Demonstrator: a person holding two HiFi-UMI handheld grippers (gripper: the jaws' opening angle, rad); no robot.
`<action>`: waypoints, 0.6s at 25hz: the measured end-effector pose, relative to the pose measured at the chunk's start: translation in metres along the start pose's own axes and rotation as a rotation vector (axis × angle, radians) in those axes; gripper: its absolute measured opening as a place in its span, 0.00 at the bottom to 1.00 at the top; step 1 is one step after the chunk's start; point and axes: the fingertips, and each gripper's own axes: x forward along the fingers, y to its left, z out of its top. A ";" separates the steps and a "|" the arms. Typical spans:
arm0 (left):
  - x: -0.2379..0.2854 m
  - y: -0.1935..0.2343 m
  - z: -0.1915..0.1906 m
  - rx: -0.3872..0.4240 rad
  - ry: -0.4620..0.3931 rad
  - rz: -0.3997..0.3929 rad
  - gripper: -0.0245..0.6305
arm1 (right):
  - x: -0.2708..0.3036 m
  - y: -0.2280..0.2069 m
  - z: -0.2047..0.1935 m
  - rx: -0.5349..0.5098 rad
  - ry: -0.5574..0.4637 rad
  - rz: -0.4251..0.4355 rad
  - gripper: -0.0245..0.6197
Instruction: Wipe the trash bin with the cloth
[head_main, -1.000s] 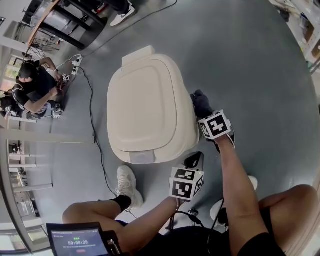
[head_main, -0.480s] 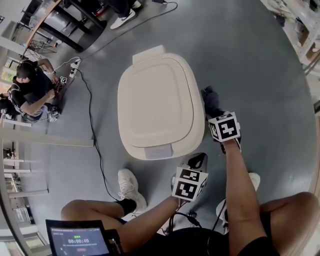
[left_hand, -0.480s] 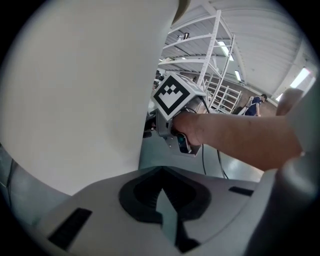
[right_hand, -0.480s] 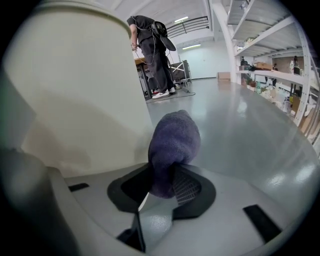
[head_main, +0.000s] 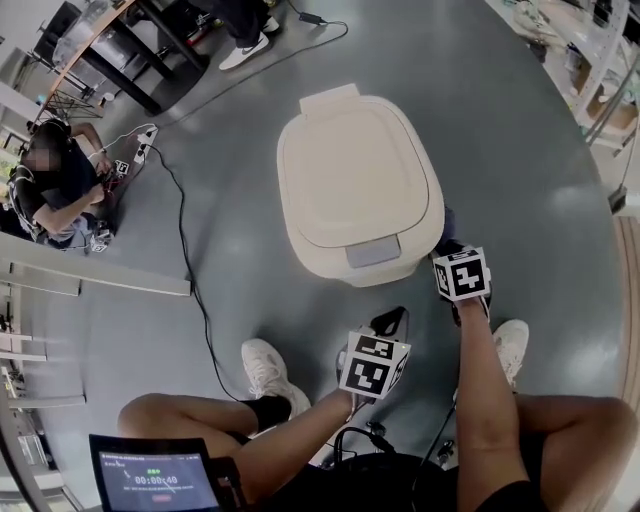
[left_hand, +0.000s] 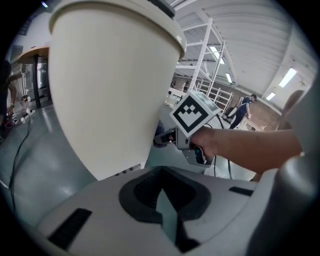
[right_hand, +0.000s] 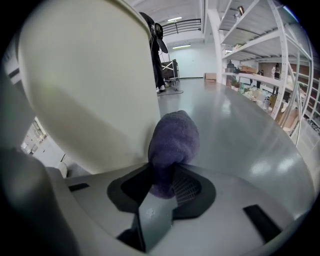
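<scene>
A cream trash bin with its lid down stands on the grey floor in the head view. My right gripper is shut on a dark purple cloth and holds it against the bin's right side, near the front corner. In the right gripper view the cloth sticks out of the jaws and touches the bin wall. My left gripper hovers just in front of the bin, jaws together and holding nothing. The left gripper view shows the bin close up, with the right gripper's marker cube beside it.
A person sits on the floor at the far left beside a power strip, and a black cable runs toward my shoe. A tablet is at the lower left. Shelving stands at the upper right.
The right gripper has slid the cloth along the bin's right side toward the front corner. The head view has shifted, so the bin now sits higher and further right in the picture.
</scene>
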 end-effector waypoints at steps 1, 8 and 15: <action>-0.008 0.002 -0.004 0.000 -0.006 -0.002 0.04 | -0.004 0.007 -0.005 0.002 0.000 -0.011 0.21; -0.077 0.041 -0.040 0.005 -0.052 0.021 0.04 | -0.032 0.057 -0.064 0.080 0.018 -0.068 0.21; -0.138 0.119 -0.049 -0.054 -0.165 0.123 0.04 | -0.041 0.151 -0.100 -0.080 0.099 -0.047 0.21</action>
